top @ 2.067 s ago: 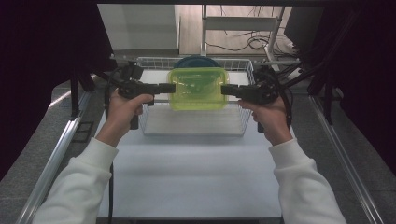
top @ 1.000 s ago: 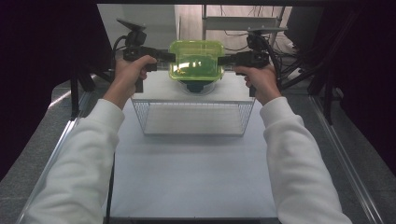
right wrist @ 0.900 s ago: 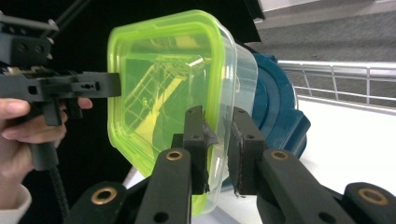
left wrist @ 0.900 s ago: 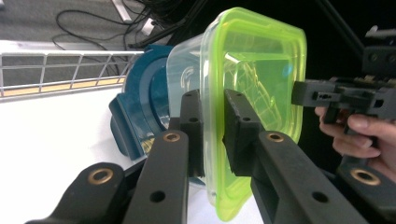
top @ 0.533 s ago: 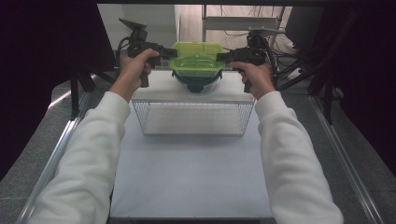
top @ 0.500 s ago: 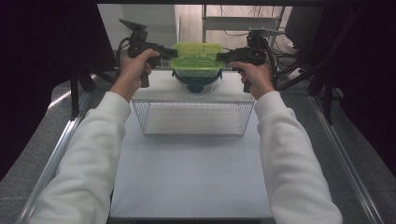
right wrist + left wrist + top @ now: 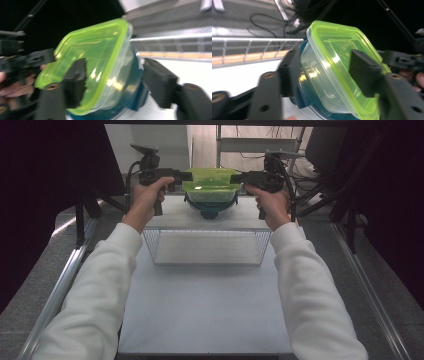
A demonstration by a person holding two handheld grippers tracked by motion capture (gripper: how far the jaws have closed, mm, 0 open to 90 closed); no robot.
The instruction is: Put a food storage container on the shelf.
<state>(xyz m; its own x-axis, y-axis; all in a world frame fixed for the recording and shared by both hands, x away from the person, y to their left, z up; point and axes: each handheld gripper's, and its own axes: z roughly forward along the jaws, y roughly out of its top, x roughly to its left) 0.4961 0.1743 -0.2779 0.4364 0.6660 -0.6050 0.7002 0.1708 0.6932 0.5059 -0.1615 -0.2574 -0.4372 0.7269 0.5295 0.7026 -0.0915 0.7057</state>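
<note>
A clear plastic container with a lime-green lid (image 7: 210, 185) hangs at the far end of the table, held from both ends. My left gripper (image 7: 182, 176) is shut on its left end and my right gripper (image 7: 237, 177) on its right end. Just under it sits a dark teal bowl (image 7: 210, 209); whether the two touch I cannot tell. In the left gripper view the container (image 7: 332, 65) sits tilted between the jaws of my left gripper (image 7: 327, 72), the teal bowl (image 7: 302, 100) below it. The right gripper view has the container (image 7: 100, 57) between the black jaws of my right gripper (image 7: 116, 80).
A rectangular wire basket (image 7: 207, 247) stands on the white table top (image 7: 205, 305), nearer than the bowl. Metal rails run along both sides of the table. Cables and a stand lie beyond the far edge.
Both grippers lifted the container from over the wire basket and carried it away to the far end, then lowered it slightly over the teal bowl.
</note>
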